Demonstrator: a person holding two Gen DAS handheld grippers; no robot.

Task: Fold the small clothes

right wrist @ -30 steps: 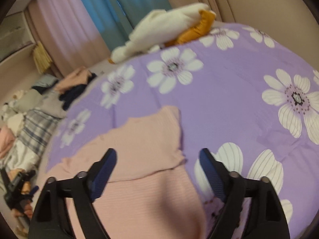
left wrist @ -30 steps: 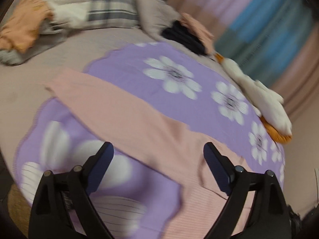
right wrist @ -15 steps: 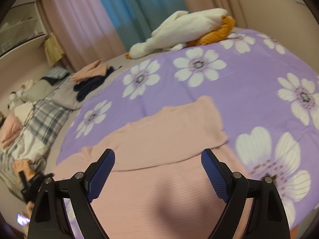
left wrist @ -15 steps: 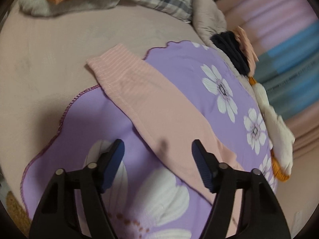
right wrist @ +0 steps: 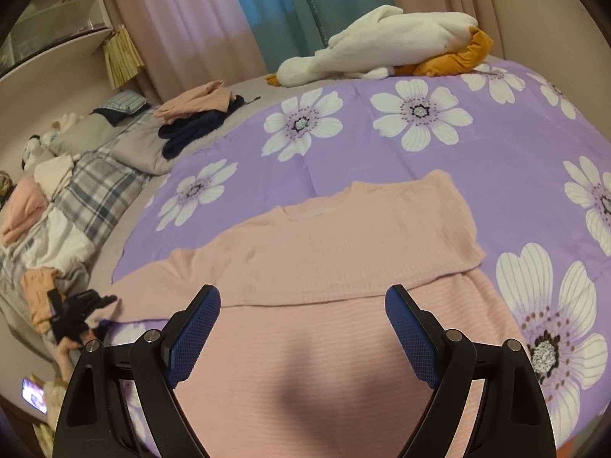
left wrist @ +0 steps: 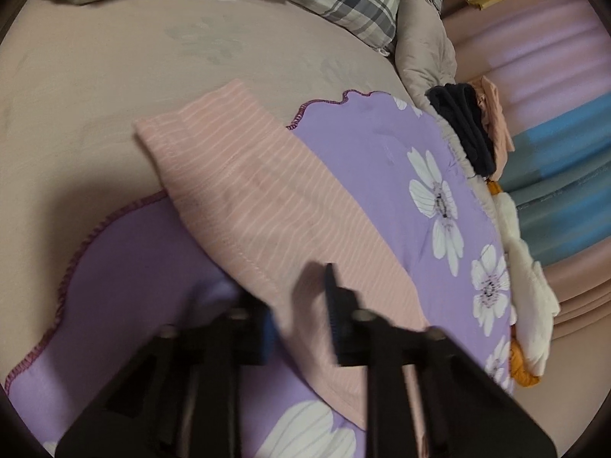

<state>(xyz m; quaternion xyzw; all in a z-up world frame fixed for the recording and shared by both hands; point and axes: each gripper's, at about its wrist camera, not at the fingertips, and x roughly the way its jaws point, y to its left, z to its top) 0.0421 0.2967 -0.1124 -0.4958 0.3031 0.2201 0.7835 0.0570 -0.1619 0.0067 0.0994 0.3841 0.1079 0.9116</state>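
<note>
A pink ribbed long-sleeved top lies flat on a purple flowered blanket, its right sleeve folded across the chest. In the left wrist view its other sleeve stretches away towards the blanket's edge. My left gripper is closing its jaws on that sleeve's near hem, with the fabric pinched between the blurred pads. The same gripper shows small at the far left of the right wrist view. My right gripper hovers open over the top's lower body with nothing between its fingers.
A white and orange plush goose lies at the blanket's far edge. A pile of dark and pink clothes sits on the beige bed beside a grey cushion. A plaid pillow and more clothes lie beyond the sleeve. Curtains hang behind.
My left gripper moved along the sleeve towards its cuff, dropped lower and went from wide open to shut on the hem. My right gripper shifted over the top's body and stayed open.
</note>
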